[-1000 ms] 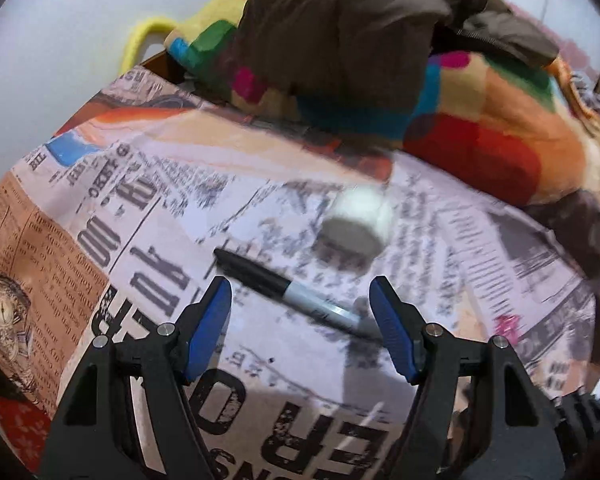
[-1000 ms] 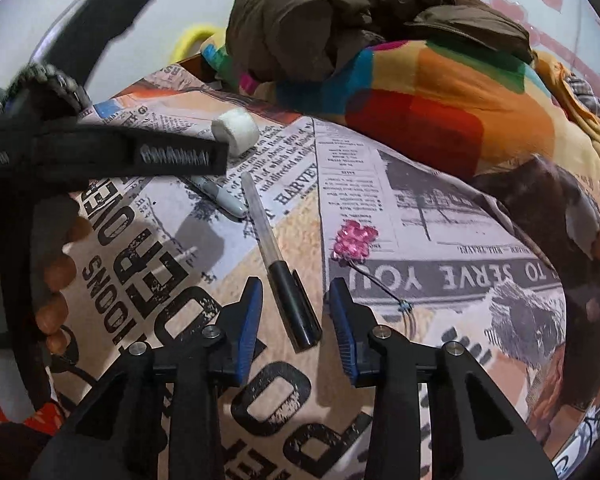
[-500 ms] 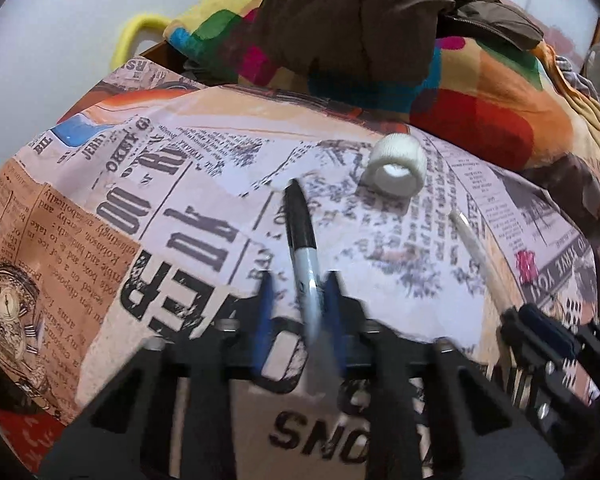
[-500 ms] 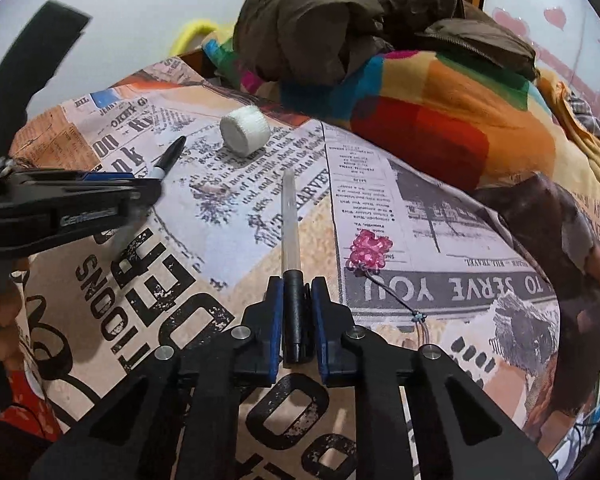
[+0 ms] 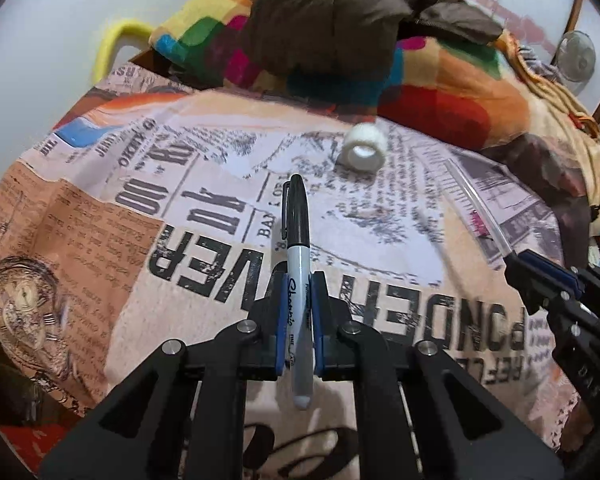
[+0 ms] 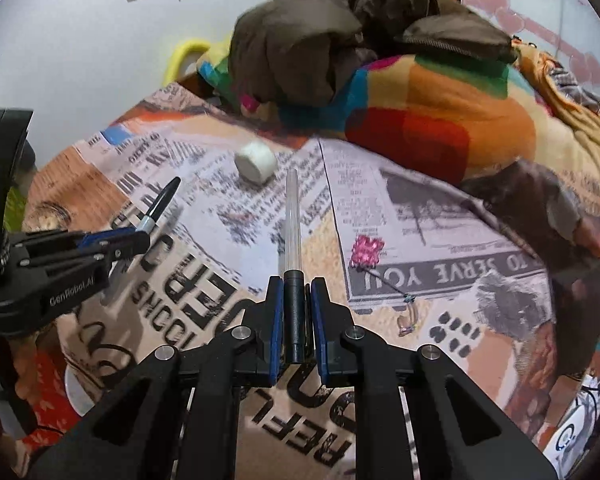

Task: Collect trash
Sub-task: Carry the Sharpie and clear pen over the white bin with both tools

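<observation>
My left gripper (image 5: 297, 280) is shut on a grey marker with a black cap (image 5: 298, 248), held above the newspaper-print bedspread (image 5: 204, 168), cap pointing away. In the right wrist view that marker (image 6: 156, 210) sticks out of the left gripper (image 6: 140, 240) at the left. My right gripper (image 6: 294, 284) is shut on the black end of a pen with a clear barrel (image 6: 291, 216), lifted off the bedspread. A white tape roll (image 5: 363, 151) lies further back on the bedspread (image 6: 256, 161). A pink hair tie with a thin cord (image 6: 366, 252) lies right of the pen.
A brown jacket (image 6: 332, 48) sits on a multicoloured blanket (image 6: 440, 120) piled at the back of the bed. A yellow handle (image 5: 116, 44) stands by the white wall. A fan (image 5: 576, 62) is at the far right.
Both grippers have shut on their pens and lifted them off the bedspread. The marker has swung from lying crosswise to pointing straight ahead. The left gripper has drawn back from the tape roll.
</observation>
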